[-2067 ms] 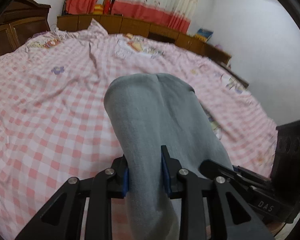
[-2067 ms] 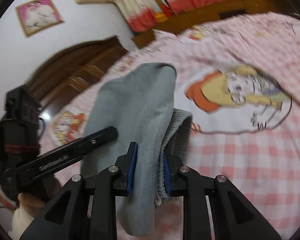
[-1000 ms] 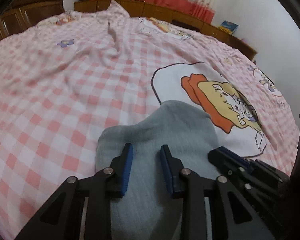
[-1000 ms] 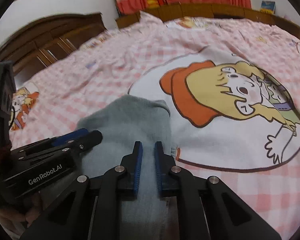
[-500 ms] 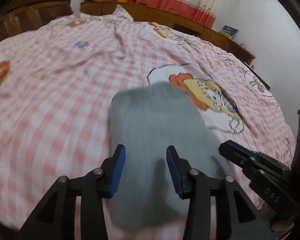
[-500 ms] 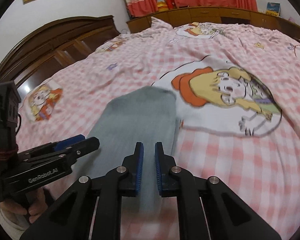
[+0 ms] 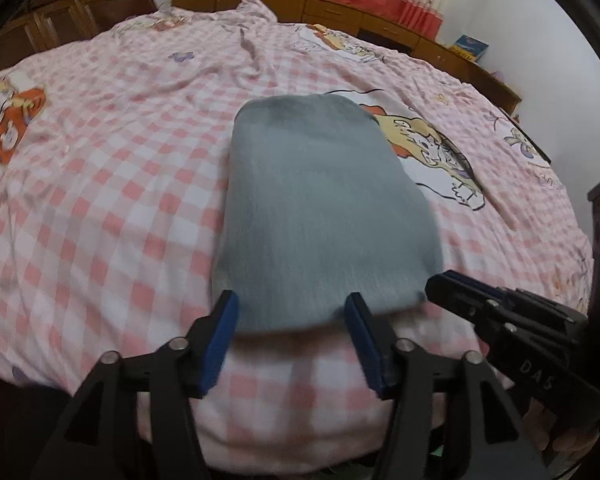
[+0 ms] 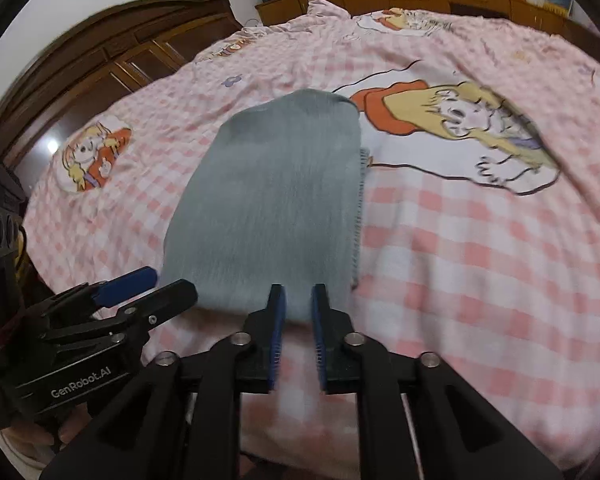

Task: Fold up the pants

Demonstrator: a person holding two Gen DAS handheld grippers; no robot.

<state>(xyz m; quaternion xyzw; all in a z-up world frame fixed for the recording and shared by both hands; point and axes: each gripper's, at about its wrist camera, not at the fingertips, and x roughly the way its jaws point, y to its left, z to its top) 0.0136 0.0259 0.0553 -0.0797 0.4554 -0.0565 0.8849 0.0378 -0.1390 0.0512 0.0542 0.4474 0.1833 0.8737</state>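
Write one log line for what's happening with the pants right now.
pants: folded, flat on bed | left gripper: open, holds nothing | right gripper: open, holds nothing

Left gripper hovered, jaws spread wide, holding nothing. Right gripper alongside, jaws narrowly parted, also empty.

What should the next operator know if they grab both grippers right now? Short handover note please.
Left gripper: open wide, empty, just short of the pants' near edge.
Right gripper: open with a narrow gap, empty, at the same near edge.
Grey pants: lying folded into a compact rectangle on the pink checked bedsheet, partly over a cartoon print.
Done: pants folded and laid down.
Left: possibly one more fold or a tidy; one side edge looks slightly uneven in the right wrist view.
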